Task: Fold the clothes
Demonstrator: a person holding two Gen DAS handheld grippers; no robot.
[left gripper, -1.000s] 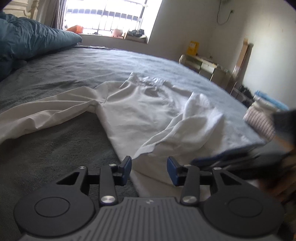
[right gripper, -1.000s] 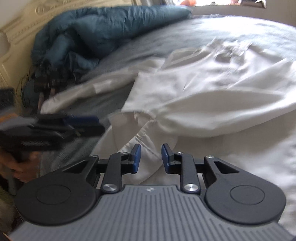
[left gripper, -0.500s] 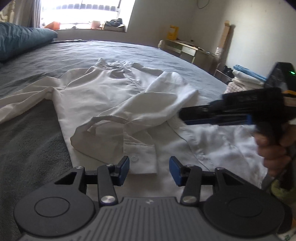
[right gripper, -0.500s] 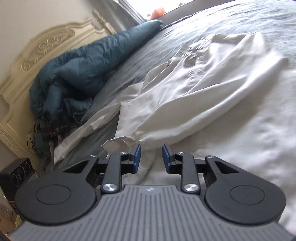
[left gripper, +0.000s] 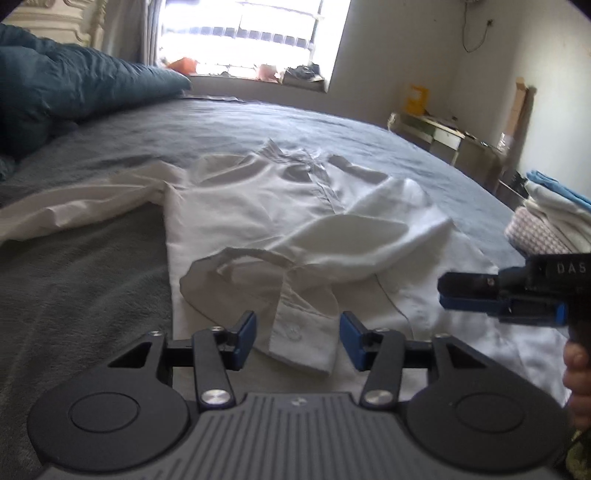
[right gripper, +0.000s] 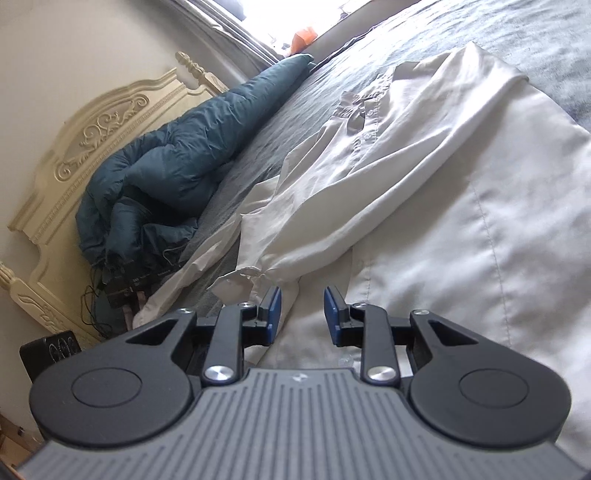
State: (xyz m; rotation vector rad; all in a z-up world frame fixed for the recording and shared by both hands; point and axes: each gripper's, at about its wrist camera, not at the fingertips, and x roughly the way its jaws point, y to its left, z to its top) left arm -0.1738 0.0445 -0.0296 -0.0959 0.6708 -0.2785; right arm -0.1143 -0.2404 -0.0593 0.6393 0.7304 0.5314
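A wide bed (left gripper: 92, 295) under a grey cover fills both views, with a carved cream headboard (right gripper: 85, 147) at its head. A dark teal duvet (left gripper: 66, 92) is bunched along the headboard side. Behind the bed a bright window (left gripper: 251, 33) sits in the far wall, clutter on its sill, and a low desk (left gripper: 447, 136) stands by the right-hand wall. A white shirt (left gripper: 251, 206) lies spread on the bed, collar toward the window, buttoned front up. One sleeve (left gripper: 66, 210) trails out flat to the left over the grey cover; the other sleeve is folded back across the shirt's front, and its buttoned cuff (left gripper: 303, 343) lies near the hem. At the bed's right edge sits a stack (left gripper: 546, 214) of folded clothes, a checked piece low in it and blue cloth on top. The left gripper (left gripper: 298, 339) hangs low over the shirt's hem with its jaws opening; the cuff shows between the blue pads, which do not press on it. The right gripper (right gripper: 302, 312) is tilted over the shirt's right side, jaws a little apart and empty, cloth beneath them; in the left view it reaches in from the right with a hand (left gripper: 578, 376) below it.
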